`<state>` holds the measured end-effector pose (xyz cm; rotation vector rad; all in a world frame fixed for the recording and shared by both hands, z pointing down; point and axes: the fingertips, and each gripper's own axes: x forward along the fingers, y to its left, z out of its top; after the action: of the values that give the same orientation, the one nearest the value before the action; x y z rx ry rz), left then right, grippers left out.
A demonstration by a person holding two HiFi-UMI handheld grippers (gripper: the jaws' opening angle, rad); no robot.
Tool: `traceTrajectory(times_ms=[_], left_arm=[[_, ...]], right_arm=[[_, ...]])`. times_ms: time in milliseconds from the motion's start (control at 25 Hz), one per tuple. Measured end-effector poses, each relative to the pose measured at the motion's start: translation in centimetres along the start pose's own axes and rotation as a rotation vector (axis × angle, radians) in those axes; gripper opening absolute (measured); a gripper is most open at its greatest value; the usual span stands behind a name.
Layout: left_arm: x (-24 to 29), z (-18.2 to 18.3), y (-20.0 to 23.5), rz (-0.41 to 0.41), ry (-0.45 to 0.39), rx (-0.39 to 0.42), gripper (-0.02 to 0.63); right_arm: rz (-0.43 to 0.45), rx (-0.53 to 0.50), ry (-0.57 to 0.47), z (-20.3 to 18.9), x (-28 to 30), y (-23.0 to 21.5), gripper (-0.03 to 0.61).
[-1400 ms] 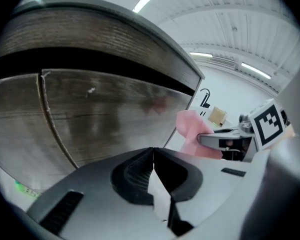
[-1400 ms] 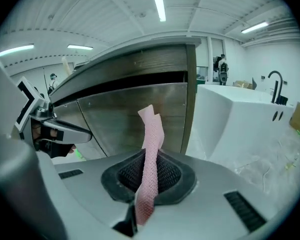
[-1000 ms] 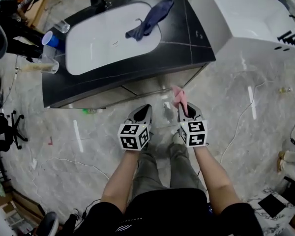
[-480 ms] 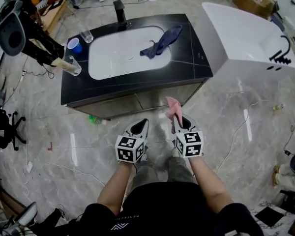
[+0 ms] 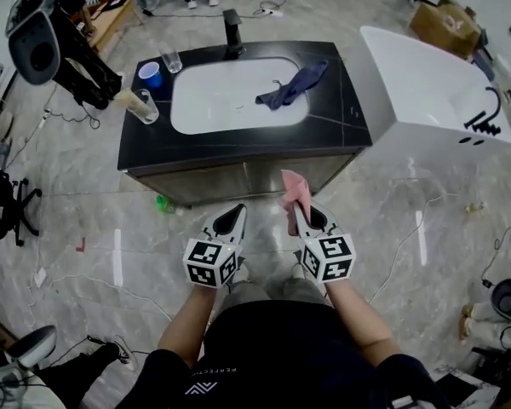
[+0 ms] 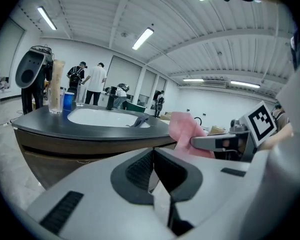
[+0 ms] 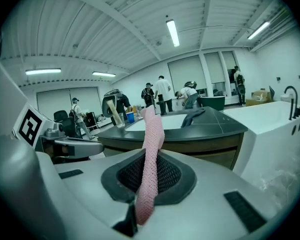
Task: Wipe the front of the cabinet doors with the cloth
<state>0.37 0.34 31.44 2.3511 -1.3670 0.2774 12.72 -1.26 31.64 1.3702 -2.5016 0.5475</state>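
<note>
My right gripper (image 5: 301, 212) is shut on a pink cloth (image 5: 293, 193) that sticks up from between its jaws; in the right gripper view the pink cloth (image 7: 151, 149) rises from the gripper (image 7: 149, 176) toward the vanity. My left gripper (image 5: 232, 220) is shut with nothing in it, its jaws (image 6: 153, 171) pressed together. The cabinet doors (image 5: 238, 179) are the grey-brown front under the black counter (image 5: 341, 100). Both grippers hang a short way in front of the doors, apart from them. The pink cloth (image 6: 189, 133) shows at the right of the left gripper view.
A white sink basin (image 5: 234, 96) holds a dark blue rag (image 5: 295, 86). A blue cup (image 5: 150, 73), glasses and a black tap (image 5: 232, 31) stand on the counter. A white bathtub (image 5: 430, 88) stands at the right. Cables lie on the marble floor; people stand beyond.
The view has backed away from the vanity; the cabinet front now shows more fully. Both grippers sit slightly lower and farther from the doors. The right one still holds the pink cloth.
</note>
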Motion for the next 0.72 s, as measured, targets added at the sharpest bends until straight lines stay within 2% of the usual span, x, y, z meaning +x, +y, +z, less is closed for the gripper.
traceTrajectory(times_ms=[280,720], left_arm=[[-3.1,0.4,1.4,0.046,-0.041,-0.019,0.008],[-5.5,-0.3,2.4,0.089,-0.052,-0.020,0.008]], right_arm=[[0.040,-0.011,0.005,0.5,0.5,2.1,0.043],[0.089,-0.055,0.014,-0.9,0.3,5.3,0.041]])
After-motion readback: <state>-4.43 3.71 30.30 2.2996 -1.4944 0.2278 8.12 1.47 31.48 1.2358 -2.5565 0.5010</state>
